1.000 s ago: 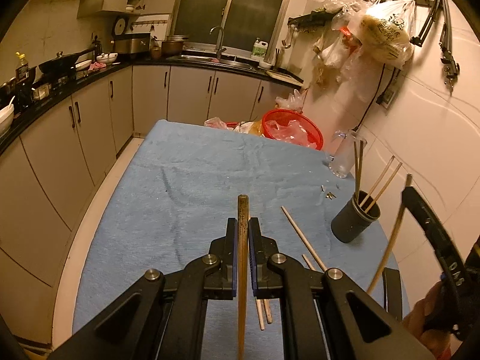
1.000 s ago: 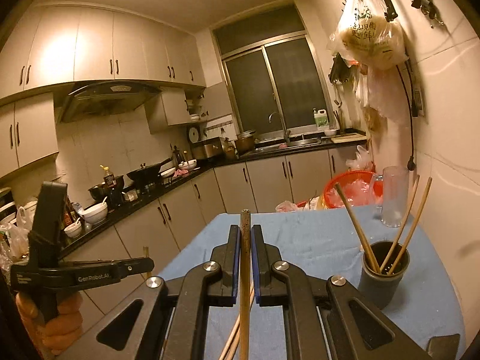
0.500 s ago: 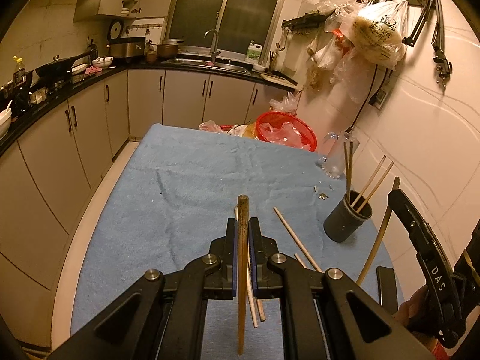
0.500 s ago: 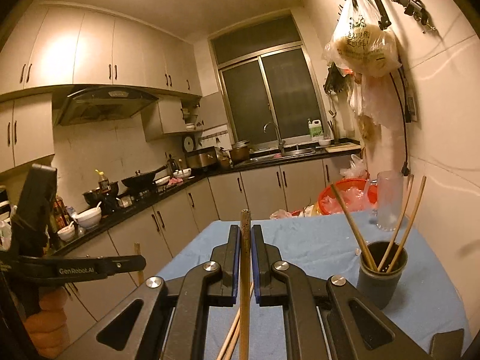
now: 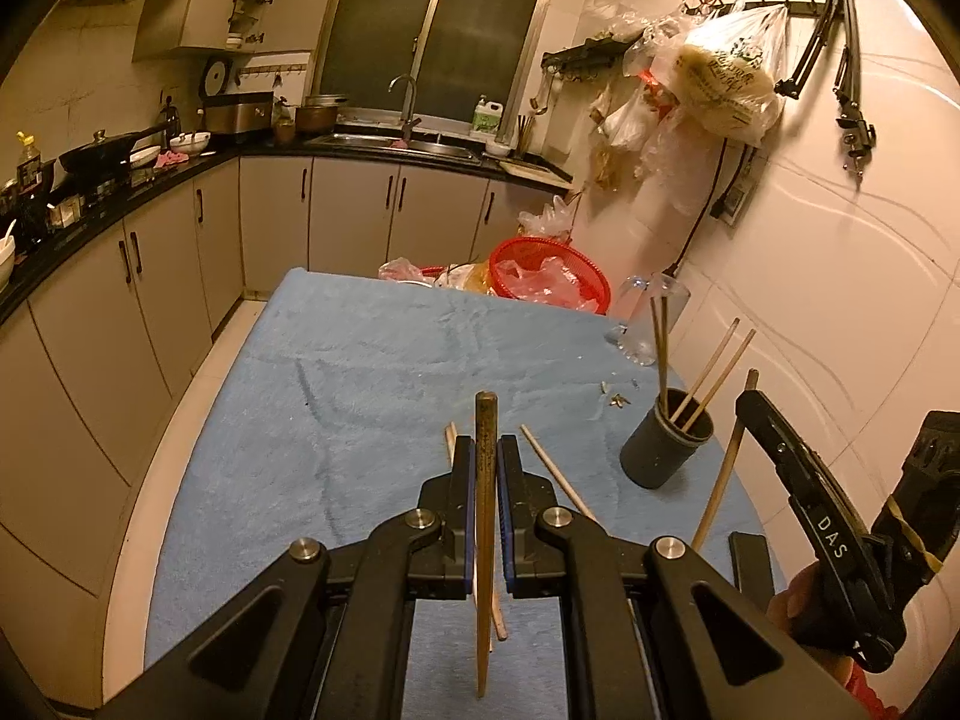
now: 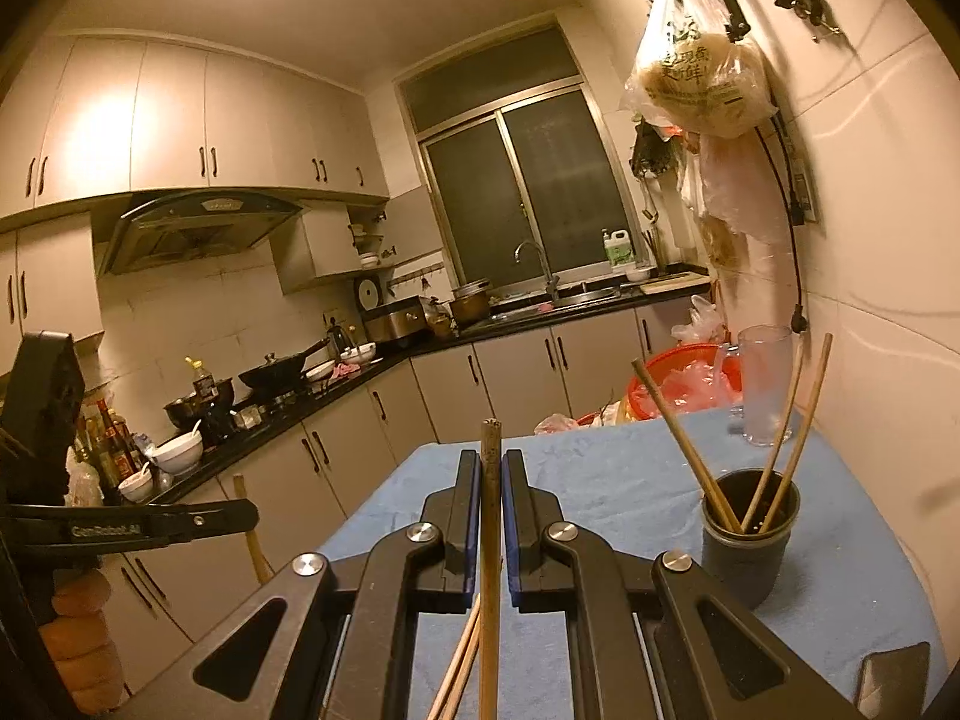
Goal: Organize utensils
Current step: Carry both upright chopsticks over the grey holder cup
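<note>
Blue-towelled table (image 5: 372,372), dark round plastic holder (image 5: 666,450) with wooden chopsticks near right edge, left gripper (image 5: 486,468) and right gripper (image 6: 491,480) each clenched on one wooden chopstick (image 5: 485,540).

Wood chopsticks (image 5: 711,369), fuzzy cloth (image 5: 372,372), matt cup (image 5: 663,450)

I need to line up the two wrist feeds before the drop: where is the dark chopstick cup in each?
Left wrist view: the dark cup stands right of centre on the blue cloth.
Right wrist view: the cup stands lower right.
Shared landmark: the red basket at the table's far end.
</note>
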### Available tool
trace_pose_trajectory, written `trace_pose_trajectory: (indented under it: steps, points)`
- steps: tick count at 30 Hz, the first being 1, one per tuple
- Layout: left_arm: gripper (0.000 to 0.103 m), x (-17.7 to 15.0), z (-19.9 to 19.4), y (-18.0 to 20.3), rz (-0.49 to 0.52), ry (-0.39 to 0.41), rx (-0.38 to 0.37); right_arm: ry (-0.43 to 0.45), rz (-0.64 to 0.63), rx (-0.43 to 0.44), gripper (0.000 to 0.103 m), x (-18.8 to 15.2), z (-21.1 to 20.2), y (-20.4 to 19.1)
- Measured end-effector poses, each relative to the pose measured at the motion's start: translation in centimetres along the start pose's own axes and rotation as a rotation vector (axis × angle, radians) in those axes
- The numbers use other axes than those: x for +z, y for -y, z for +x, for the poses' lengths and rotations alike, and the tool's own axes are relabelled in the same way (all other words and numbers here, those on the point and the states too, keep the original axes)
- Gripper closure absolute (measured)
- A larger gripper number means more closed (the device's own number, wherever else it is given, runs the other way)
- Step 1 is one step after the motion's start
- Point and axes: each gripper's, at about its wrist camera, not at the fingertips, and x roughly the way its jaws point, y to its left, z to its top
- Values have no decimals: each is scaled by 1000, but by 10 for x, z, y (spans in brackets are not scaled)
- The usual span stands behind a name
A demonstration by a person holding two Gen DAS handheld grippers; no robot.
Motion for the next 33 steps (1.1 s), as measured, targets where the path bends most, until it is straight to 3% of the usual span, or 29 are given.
trace_pose_trajectory:
  steps: [15,33]
  points:
    - [96,19,-10,29,44,21,-48,58,44,-48,95,18,-18,27]
    - [96,60,13,93,104,33,-122,164,89,-157,95,68,-49,96]
